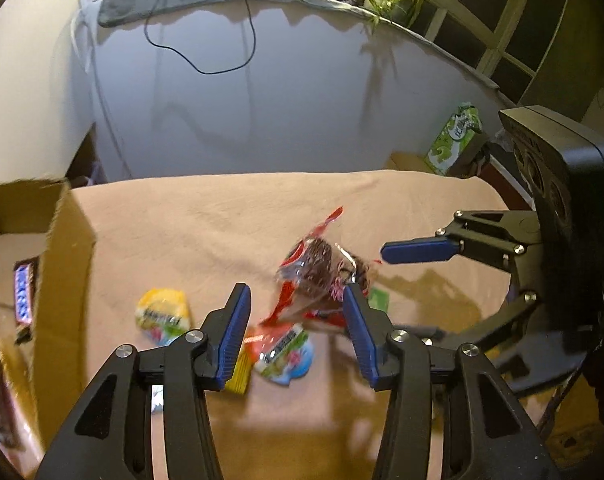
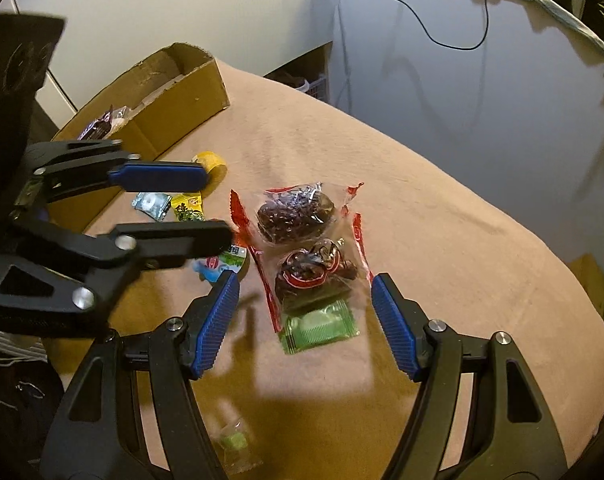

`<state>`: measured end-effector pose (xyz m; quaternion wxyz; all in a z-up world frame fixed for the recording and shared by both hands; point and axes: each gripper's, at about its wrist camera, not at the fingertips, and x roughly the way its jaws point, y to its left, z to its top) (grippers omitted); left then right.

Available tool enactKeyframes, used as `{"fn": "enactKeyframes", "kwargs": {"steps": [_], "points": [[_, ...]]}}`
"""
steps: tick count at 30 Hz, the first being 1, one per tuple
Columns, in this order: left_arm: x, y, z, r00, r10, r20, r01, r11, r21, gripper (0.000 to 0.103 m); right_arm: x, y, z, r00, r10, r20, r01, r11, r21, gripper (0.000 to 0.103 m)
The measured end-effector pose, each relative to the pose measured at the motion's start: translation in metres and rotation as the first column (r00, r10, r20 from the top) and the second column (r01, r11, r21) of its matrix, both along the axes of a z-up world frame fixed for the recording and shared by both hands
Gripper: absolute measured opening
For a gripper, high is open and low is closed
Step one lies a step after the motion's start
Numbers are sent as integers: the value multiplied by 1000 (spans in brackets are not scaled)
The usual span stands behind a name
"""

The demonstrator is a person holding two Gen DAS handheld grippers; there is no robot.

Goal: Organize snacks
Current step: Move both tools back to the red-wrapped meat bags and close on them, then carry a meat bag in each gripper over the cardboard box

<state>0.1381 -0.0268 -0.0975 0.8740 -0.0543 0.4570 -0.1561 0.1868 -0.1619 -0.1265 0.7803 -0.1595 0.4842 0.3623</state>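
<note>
Blue-padded right gripper (image 2: 305, 324), jaws apart and empty, is being held over the red-edged snack packet (image 2: 309, 252), which should be straddled squarely; left gripper (image 1: 298, 332) is likewise parted.

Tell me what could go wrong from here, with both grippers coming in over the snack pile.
1. The left gripper and right gripper are close together and could collide.
2. The two red-edged packets look joined, so lifting one may drag the other.
3. The green packet is tucked under their near edge and may get pulled or pinched along.
</note>
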Motion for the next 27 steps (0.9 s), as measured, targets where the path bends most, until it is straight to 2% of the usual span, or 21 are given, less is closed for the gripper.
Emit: {"fn": "enactKeyframes", "kwargs": {"steps": [7, 9, 17, 18, 20, 23, 27], "points": [[24, -6, -10, 1000, -16, -23, 16, 1000, -1, 47, 6, 2, -7, 1000, 25, -6, -25, 999, 25, 71], [29, -7, -14, 999, -22, -36, 22, 1000, -7, 51, 7, 3, -9, 1000, 30, -4, -30, 999, 24, 71], [38, -8, -24, 997, -44, -71, 39, 997, -67, 52, 14, 8, -17, 999, 41, 5, -41, 999, 14, 71], [37, -7, -24, 997, -41, -69, 36, 997, -75, 50, 14, 8, -19, 999, 45, 3, -45, 999, 15, 71], [37, -6, -24, 996, -51, -75, 43, 994, -103, 39, 13, 5, -19, 999, 41, 3, -41, 999, 28, 71], [33, -8, -23, 996, -62, -68, 55, 994, -95, 34, 15, 3, -18, 999, 39, -8, -38, 998, 41, 71], [31, -10, -21, 996, -60, -62, 54, 995, -85, 33, 13, 1, -17, 999, 41, -8, -40, 998, 38, 65]]}}
